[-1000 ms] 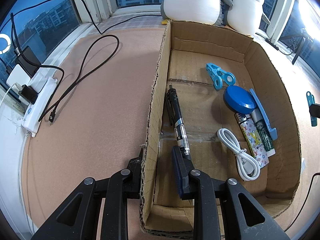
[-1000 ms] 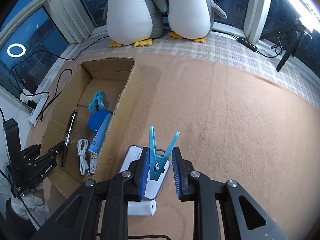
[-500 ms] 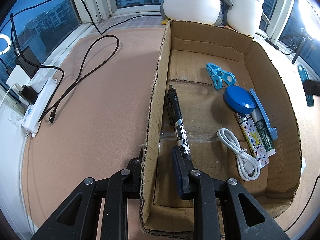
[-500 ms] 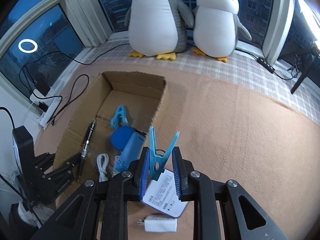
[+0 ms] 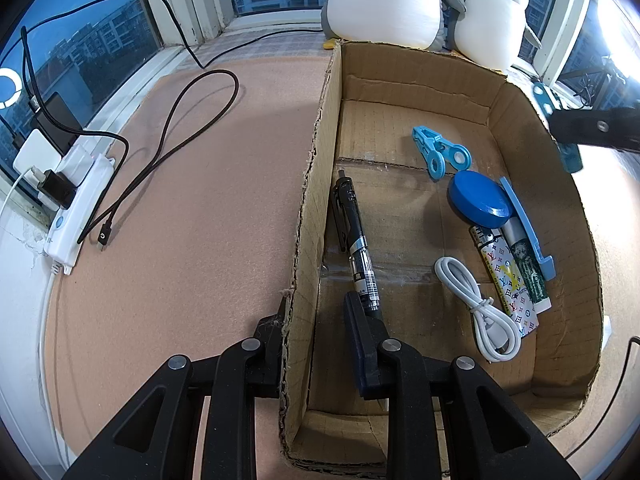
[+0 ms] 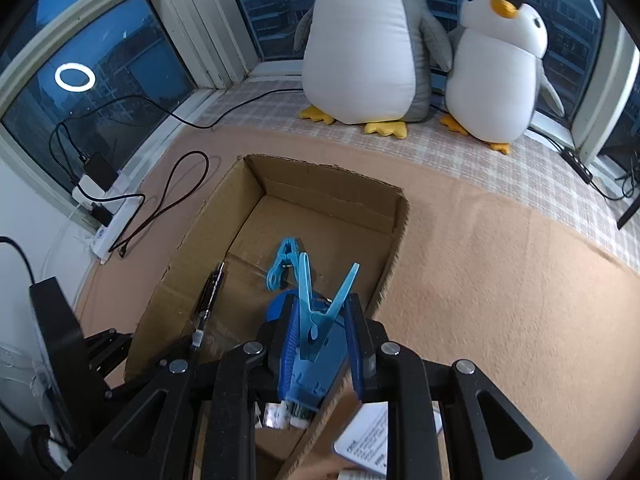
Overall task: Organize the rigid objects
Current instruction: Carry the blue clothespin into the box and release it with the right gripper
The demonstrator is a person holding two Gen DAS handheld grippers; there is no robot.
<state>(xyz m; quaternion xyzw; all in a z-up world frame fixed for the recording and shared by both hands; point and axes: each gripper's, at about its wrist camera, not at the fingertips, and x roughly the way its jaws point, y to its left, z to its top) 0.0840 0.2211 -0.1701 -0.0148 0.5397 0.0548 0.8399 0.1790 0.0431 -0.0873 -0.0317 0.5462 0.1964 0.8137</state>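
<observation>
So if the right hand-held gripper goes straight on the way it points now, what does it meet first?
Probably the dark blue round lid on the cardboard box floor, just ahead of the right hand-held gripper and its blue clothespin. Depth is unclear.

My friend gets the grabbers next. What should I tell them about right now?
Left gripper: shut on the near left wall of the cardboard box, steadying it.
Right gripper: shut on a blue clothespin, prongs up, held above the box.
Already inside the box: black pen, blue clip, round blue lid, white cable, patterned lighter, a tube and a blue plastic strip.
Left to do: drop the clothespin in; a white labelled item lies outside by the right wall.
</observation>
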